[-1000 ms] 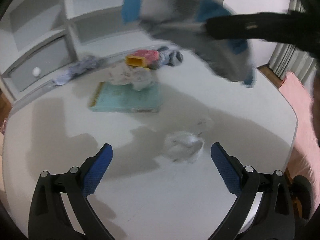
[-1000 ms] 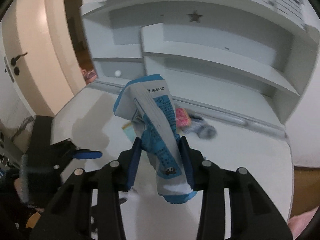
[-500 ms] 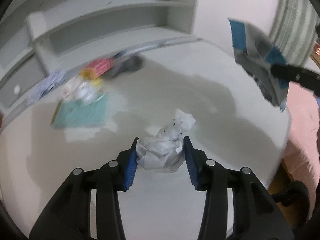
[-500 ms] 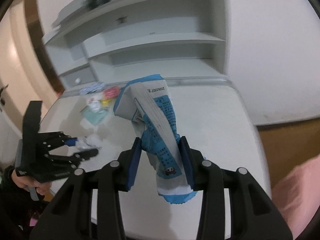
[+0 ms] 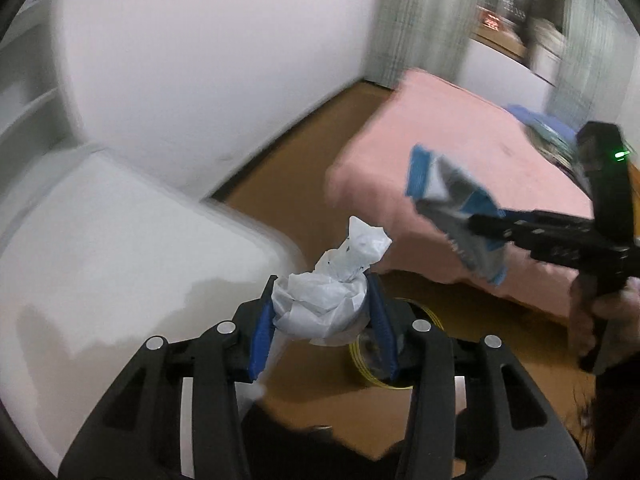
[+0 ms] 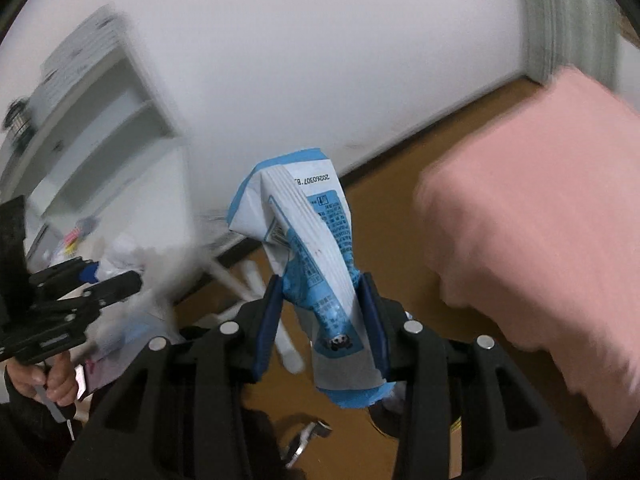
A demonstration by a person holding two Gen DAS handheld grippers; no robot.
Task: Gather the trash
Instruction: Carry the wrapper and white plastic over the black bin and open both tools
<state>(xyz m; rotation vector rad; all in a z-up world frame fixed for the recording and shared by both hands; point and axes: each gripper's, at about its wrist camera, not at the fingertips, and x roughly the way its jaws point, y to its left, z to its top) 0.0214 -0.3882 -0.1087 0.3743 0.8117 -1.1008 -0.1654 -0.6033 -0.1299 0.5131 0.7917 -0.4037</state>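
Only readable text: printed date code "20260307", upside down, with a further character or two too blurred to read, on the white top flap of the blue-and-white snack wrapper (image 6: 316, 256). Below it a small boxed label and dense blue fine print, too small to read. Barcode strip on the wrapper's left fold, digits illegible. Small panda-like logo near its lower end. Nothing legible in the left wrist view.
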